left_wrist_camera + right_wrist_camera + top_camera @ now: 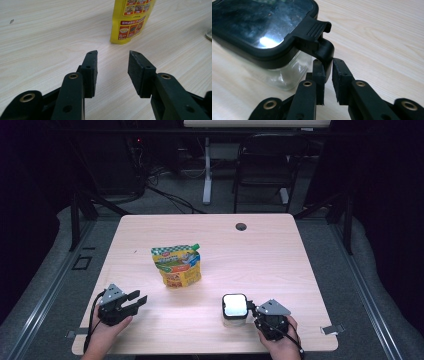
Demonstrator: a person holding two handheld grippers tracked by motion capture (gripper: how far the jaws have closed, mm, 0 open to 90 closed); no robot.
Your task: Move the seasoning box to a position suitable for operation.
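Note:
A yellow food pouch point(177, 266) with a green top stands near the table's middle; its lower part point(131, 20) rises straight ahead of my left gripper point(112, 53). That gripper point(140, 298) rests at the front left, open with nothing between its pads. A clear container point(234, 306) with a black-rimmed lid point(259, 22) stands at the front right. Its black latch point(317, 37) sticks out from the lid, its lower end right at the tips of my right gripper point(328, 62). A narrow gap shows between the pads. My right gripper point(251, 309) sits just right of the container.
The wooden table point(280, 260) has a cable hole point(241, 226) at its far edge. Behind it stand a black chair point(265, 160) and a white desk leg point(206, 170). Bare wood lies between pouch and container.

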